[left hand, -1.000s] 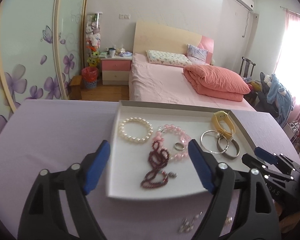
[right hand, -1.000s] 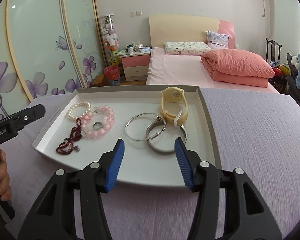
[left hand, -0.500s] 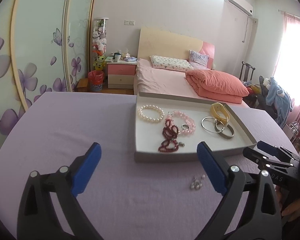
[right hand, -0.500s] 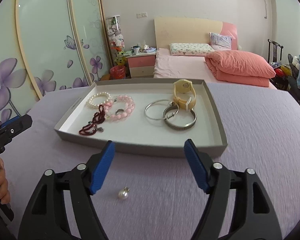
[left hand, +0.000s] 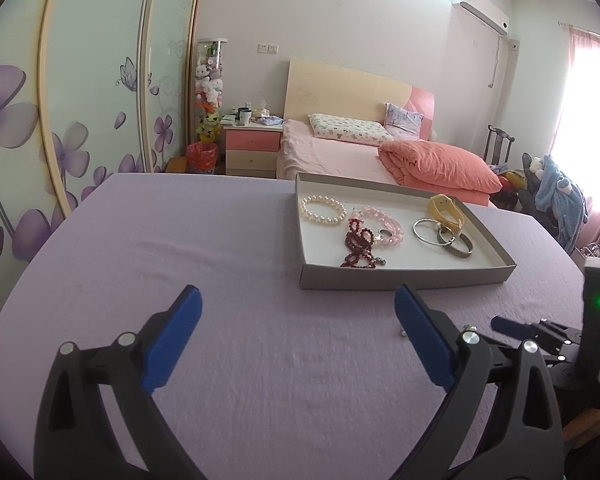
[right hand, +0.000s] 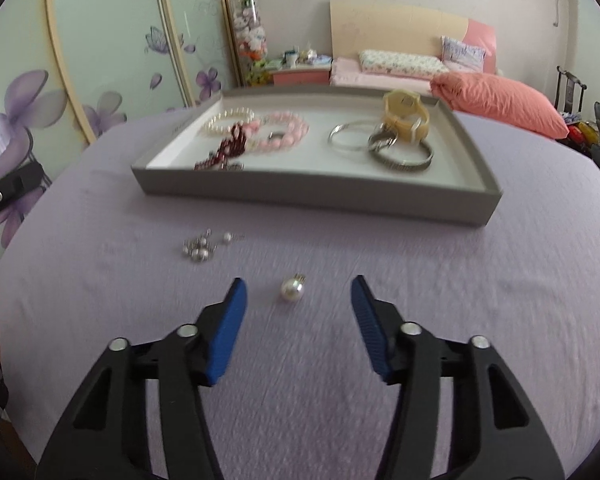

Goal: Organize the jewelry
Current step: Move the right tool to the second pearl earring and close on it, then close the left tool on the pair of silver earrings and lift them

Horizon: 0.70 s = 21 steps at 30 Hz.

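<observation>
A grey tray (right hand: 316,194) (left hand: 404,280) on the purple cloth holds a white pearl bracelet (left hand: 323,210), a pink bead bracelet (left hand: 384,222), a dark red bead string (left hand: 358,246), silver bangles (right hand: 400,156) and a yellow watch (right hand: 406,120). A single pearl pendant (right hand: 291,290) lies on the cloth just ahead of my open, empty right gripper (right hand: 298,292), between its fingertips. A small cluster of pearl pieces (right hand: 200,248) lies to its left. My left gripper (left hand: 296,308) is open and empty, in front of the tray and to its left.
The purple tablecloth (left hand: 180,240) covers the table. Behind it are a pink bed (left hand: 340,156), a nightstand (left hand: 252,144) and flowered wardrobe doors (left hand: 60,100). The right gripper shows at the right edge of the left wrist view (left hand: 540,330).
Both grippers have pulled back from the tray toward the table's near side. The right gripper has dropped lower, with the loose pearl pendant now between its fingertips.
</observation>
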Tool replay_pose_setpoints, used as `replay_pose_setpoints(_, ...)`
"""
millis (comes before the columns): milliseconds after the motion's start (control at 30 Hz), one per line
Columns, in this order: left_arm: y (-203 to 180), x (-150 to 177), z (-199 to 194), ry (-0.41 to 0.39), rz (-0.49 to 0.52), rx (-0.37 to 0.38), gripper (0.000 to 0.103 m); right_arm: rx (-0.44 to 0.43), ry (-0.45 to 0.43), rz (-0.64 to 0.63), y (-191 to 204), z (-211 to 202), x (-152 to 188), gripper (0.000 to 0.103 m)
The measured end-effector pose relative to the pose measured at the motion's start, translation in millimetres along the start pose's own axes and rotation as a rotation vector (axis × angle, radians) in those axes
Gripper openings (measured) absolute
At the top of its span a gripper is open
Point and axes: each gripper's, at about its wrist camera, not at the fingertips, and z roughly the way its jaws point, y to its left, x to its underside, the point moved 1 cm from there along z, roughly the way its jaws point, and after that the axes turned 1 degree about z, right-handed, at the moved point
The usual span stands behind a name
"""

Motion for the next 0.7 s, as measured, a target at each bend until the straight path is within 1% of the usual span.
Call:
replay_pose_setpoints(133, 0, 1, 0, 0.004, 0.0, 0.002, 0.097, 0.012, 0.025, -0.004, 3, 5, 0, 0.04)
replay_pose_setpoints(200, 0, 2, 1, 0.008, 0.003, 0.003, 0.097, 0.025, 0.027, -0.017, 5, 5, 0, 0.038)
replay_pose_setpoints(333, -2, 3, 4, 0.021, 0.009, 0.007, 0.097, 0.038, 0.03, -0.033, 8, 8, -3, 0.036)
replay_pose_setpoints(400, -5, 4, 6, 0.025, 0.016, 0.007, 0.097, 0.046, 0.03, -0.036, 8, 9, -4, 0.032)
replay_pose_setpoints(467, -8, 5, 7, 0.032, 0.026, 0.006, 0.097, 0.051, 0.03, -0.043, 8, 9, -5, 0.026)
replay_pose_setpoints(600, -12, 4, 12, 0.042, 0.032, 0.007, 0.097, 0.055, 0.03, -0.057, 11, 9, -5, 0.023)
replay_pose_setpoints(700, -15, 4, 15, 0.051, 0.039, 0.011, 0.097, 0.057, 0.03, -0.078, 14, 10, -5, 0.017)
